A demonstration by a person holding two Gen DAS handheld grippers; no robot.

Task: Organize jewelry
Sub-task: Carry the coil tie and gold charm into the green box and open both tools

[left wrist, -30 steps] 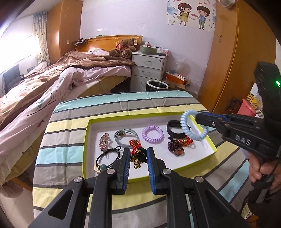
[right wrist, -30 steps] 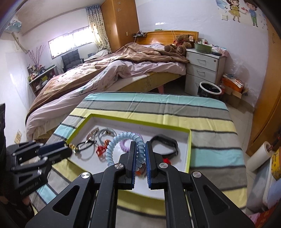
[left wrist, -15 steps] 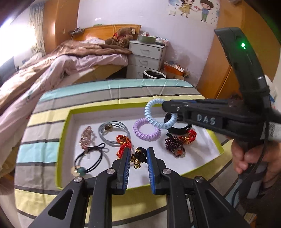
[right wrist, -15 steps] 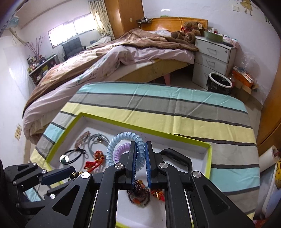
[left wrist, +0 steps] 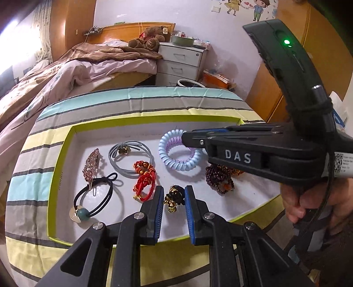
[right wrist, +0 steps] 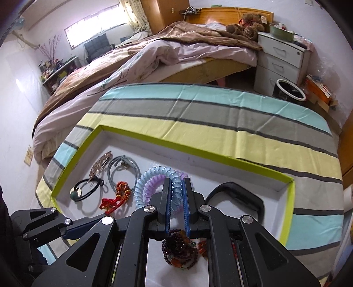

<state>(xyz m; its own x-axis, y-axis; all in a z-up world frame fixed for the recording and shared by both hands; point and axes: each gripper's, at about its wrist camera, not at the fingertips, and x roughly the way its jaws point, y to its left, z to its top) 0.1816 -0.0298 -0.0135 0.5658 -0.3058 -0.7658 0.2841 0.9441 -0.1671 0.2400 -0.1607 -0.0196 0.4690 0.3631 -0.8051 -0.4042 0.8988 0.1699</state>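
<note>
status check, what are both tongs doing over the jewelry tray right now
Right tongs shut on blue coil hair tie, low over purple coil tie. Left tongs open, straddling black-gold charm in tray. Nothing blocking.

- A home bedroom.
- An unmade bed (right wrist: 167, 53) with a wooden headboard (left wrist: 132, 31) and a teddy bear (left wrist: 150, 40) fills the far side.
- A white nightstand (left wrist: 181, 64) stands beside it, a bin (right wrist: 291, 90) at its foot.
- Wooden wardrobes (left wrist: 293, 72) line the walls.
- A cartoon sticker (left wrist: 245, 7) is on the wall.
</note>
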